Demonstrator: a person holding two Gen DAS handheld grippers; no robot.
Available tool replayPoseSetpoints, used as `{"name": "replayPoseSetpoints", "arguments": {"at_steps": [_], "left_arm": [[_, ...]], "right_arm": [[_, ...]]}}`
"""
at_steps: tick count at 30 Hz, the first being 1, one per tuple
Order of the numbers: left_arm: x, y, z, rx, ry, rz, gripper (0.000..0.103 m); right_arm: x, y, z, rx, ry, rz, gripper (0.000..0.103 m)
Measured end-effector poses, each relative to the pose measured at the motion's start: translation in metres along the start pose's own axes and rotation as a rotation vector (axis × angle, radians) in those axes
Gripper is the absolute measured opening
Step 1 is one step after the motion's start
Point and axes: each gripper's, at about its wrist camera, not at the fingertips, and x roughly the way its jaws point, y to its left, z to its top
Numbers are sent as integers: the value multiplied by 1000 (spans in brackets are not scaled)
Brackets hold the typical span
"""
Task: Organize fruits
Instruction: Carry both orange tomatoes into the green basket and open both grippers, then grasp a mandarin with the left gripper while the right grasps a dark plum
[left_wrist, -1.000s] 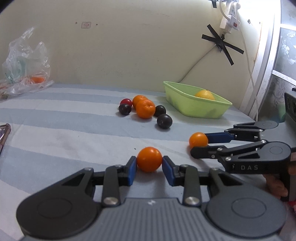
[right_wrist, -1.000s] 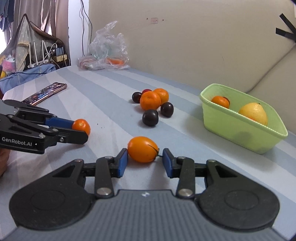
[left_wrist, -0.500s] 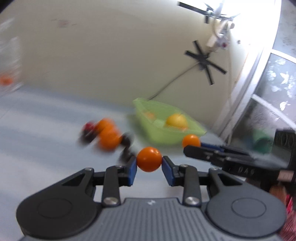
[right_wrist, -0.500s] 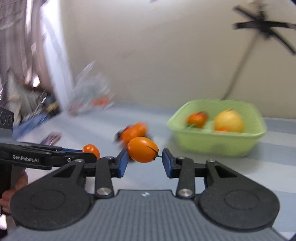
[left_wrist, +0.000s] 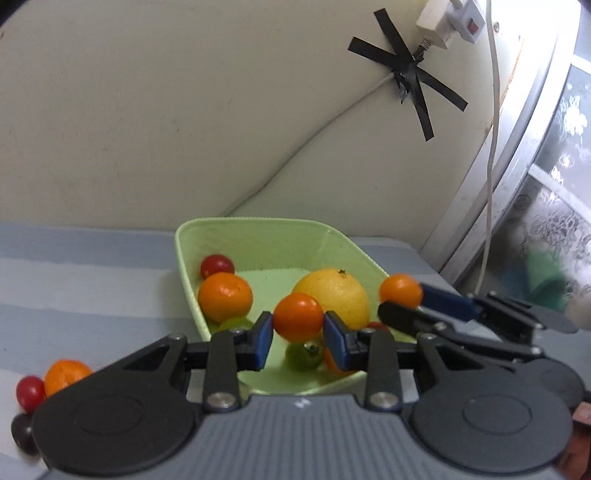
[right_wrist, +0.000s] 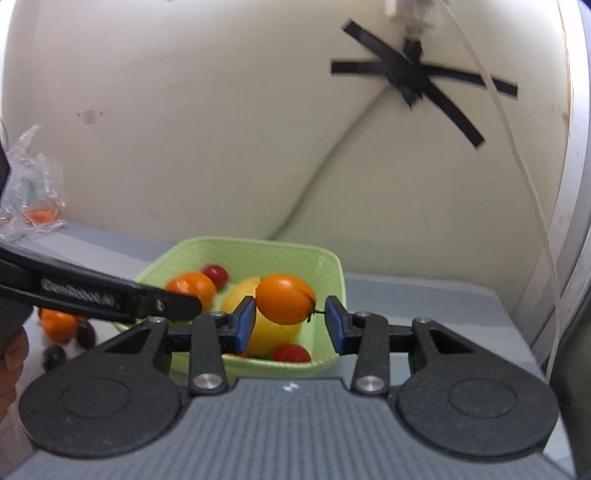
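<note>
- Left wrist view: my left tool (left_wrist: 298, 332) pinches a small orange tomato (left_wrist: 298, 322) between its blue pads, held up over the near rim of the green basket (left_wrist: 255, 236).
- In the basket I see a big yellow citrus (left_wrist: 332, 293), an orange mandarin (left_wrist: 225, 297), a red cherry tomato (left_wrist: 217, 266) at the back left, and a green tomato (left_wrist: 304, 356) low, partly hidden by the tool.
- The right tool (left_wrist: 400, 302) enters from the right, closed on a second orange tomato (left_wrist: 400, 291), just over the basket's right rim.
- Outside the basket, lower left on the striped surface (left_wrist: 92, 295): a loose mandarin (left_wrist: 65, 374), a red tomato (left_wrist: 30, 391) and a dark plum (left_wrist: 23, 437), close together.
- Right wrist view: right tool (right_wrist: 290, 321) grips the oval orange tomato (right_wrist: 285, 298); left pad touches it, right pad meets the stem end. It hangs above the basket (right_wrist: 332, 266).
- The left tool's finger (right_wrist: 110, 297) crosses from the left over the basket's left rim; I can't tell its grip from here.
- Below: yellow citrus (right_wrist: 240, 291), mandarin (right_wrist: 192, 286), red tomato (right_wrist: 291, 353).
- Plastic bag (right_wrist: 29, 195) sits far left by the wall.
</note>
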Motion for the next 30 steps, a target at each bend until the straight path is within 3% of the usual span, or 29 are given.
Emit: {"name": "replayPoseSetpoints", "arguments": {"at_steps": [2,3,6,10,14,17,20,23,26,30], "left_arm": [[1,-6,-1,15,-8,10,41],[0,-6,0,20,-13,15,44],[-13,-8,-3,25,-43,37,45],[-67,16,-7,-35,-151,50,45],[-126,70,-26,-144,-212,147,43],[-146,109,-45,-203,-170,225,42],[-146,128,-55,-237,-115,219,42],[-141,126,-57,-237,-108,185,42],[-136,111,-51,-170,-123,133,42],[-111,81,-46,-34,-60,168,42]], "right_arm": [[4,-5,-5,12,18,6,45],[2,-6,-6,10,7,15,51],[-9,-7,-7,20,-44,5,59],[-39,-12,-2,80,-177,39,57],[-66,6,1,80,-240,162,43],[-69,42,-2,9,-202,290,42],[-56,85,-8,-94,-117,373,42],[-39,121,-16,-197,-41,384,42],[-18,131,-19,-228,30,386,43],[-2,136,-29,-237,109,388,42]]}}
